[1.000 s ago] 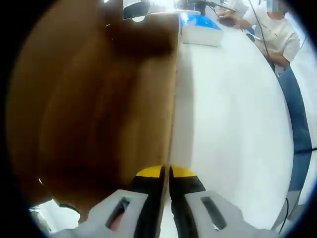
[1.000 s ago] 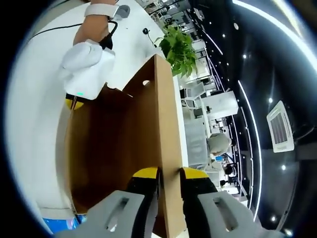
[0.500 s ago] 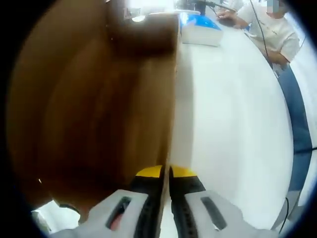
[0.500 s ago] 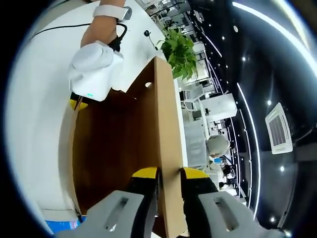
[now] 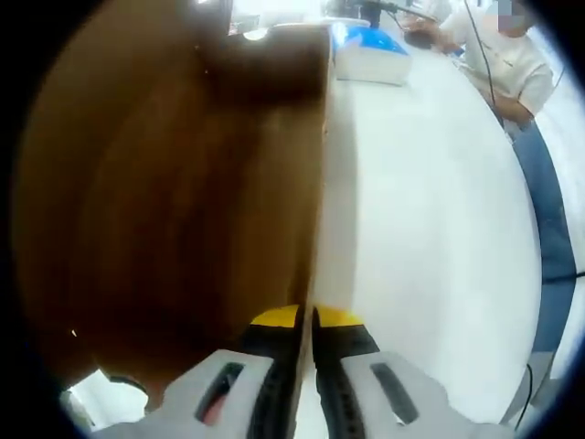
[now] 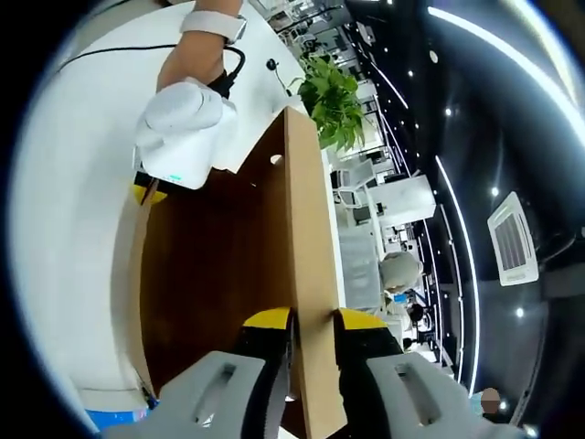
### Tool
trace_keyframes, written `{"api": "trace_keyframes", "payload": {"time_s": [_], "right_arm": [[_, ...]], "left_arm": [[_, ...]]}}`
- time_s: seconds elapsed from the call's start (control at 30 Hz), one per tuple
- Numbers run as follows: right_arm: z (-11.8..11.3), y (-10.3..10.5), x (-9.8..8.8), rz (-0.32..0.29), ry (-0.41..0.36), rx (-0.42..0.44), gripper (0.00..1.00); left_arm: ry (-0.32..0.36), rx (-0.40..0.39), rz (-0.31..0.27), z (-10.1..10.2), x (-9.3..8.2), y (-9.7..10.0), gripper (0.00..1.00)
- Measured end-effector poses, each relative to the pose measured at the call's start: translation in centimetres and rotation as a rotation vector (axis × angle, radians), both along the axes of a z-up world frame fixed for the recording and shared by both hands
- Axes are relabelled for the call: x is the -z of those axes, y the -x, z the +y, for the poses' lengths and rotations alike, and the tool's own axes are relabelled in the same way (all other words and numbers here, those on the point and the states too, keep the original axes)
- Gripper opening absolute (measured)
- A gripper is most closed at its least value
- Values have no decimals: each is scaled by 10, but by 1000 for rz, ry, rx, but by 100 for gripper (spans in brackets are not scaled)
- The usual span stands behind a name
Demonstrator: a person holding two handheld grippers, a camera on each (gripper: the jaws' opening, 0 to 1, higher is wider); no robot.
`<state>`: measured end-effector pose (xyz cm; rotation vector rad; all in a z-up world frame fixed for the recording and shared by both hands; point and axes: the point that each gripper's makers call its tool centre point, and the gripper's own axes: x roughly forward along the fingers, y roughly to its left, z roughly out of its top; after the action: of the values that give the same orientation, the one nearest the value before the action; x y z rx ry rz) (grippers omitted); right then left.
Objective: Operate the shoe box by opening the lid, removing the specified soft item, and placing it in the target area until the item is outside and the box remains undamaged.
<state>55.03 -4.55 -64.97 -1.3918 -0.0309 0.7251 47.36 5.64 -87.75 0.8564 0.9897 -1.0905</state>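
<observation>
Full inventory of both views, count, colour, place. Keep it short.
Cardboard box: one, brown, on the table, lid raised on edge.
Table: one, white, under the box.
Blue-and-white item: one, on the table beyond the box; cannot tell what it is.
Cable: one, black, across the table.
Plant: one, green, behind the box.
Seated person: one, white top, at the table's far end.
Left gripper: yellow tips, shut on a box edge.
Right gripper: yellow tips, shut on a box panel.

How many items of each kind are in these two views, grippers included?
Grippers: 2, left gripper, right gripper
Cardboard box: 1
Blue-and-white pack: 1
Potted plant: 1
Table: 1
Total: 6
</observation>
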Motion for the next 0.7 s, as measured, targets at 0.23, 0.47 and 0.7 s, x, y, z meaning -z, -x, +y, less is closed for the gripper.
{"api": "trace_keyframes", "payload": {"time_s": [0.23,0.47,0.7], "right_arm": [[0,2,1,0,4,-4,16],[0,2,2,2,3,-4,16],[1,2,5,5,10,-9,16]], "left_arm": [[-1,4,0,0,0,0,4],[5,26,5,-1,-1,3,9],[44,-2,5,-5,-5,4,26]]}}
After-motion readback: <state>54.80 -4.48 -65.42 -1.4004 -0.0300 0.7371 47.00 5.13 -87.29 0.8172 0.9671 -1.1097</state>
